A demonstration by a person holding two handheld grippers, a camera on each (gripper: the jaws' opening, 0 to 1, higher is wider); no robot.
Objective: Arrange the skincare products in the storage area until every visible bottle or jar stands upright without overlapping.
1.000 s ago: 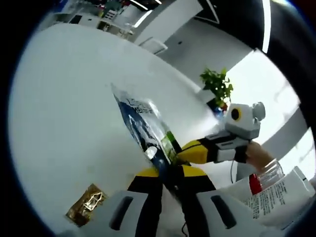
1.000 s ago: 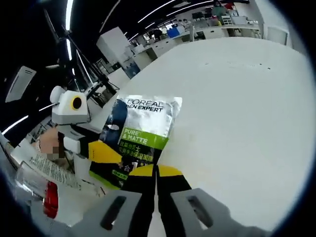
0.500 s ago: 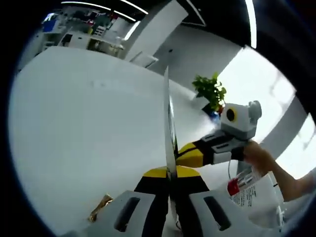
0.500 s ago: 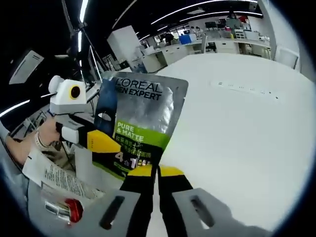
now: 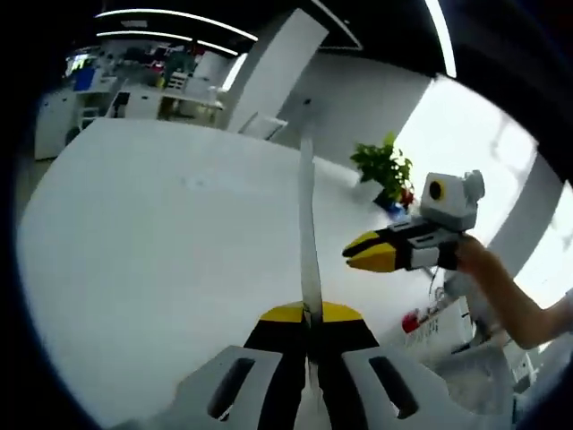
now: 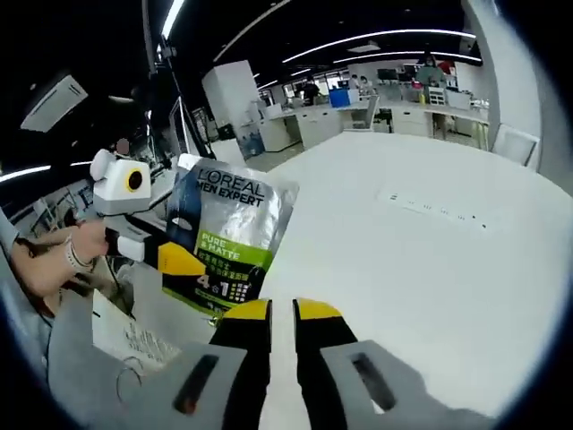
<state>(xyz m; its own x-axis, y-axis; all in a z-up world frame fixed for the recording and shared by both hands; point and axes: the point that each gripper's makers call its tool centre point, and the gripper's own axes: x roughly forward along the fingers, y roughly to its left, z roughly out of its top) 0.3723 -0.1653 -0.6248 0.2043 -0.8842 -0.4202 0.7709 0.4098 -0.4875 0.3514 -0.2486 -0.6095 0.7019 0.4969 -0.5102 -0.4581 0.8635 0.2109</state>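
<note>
1. Left gripper view: left tongs (image 5: pixel 309 324) clamped on the lower edge of the sachet (image 5: pixel 308 233), seen edge-on as a thin upright sliver above the white tabletop (image 5: pixel 143 233); right tongs (image 5: pixel 358 253) now off to the right and clear of the sachet, where half a second ago they pinched it too; white tube with a red cap (image 5: pixel 421 322) lying low at the right beside a person's hand (image 5: pixel 479 269).

2. Right gripper view: right tongs (image 6: pixel 281 313) slightly apart with nothing between them, let go and drawn back since a moment ago; sachet (image 6: pixel 224 242) held up off the tabletop (image 6: pixel 421 242) by the left tongs (image 6: pixel 183 260) alone.

3. Meaning for the task, as a judgement: handover done, sachet carried by one side only; right side free to fetch the tube, not yet stood upright; nothing yet placed in its final spot.
</note>
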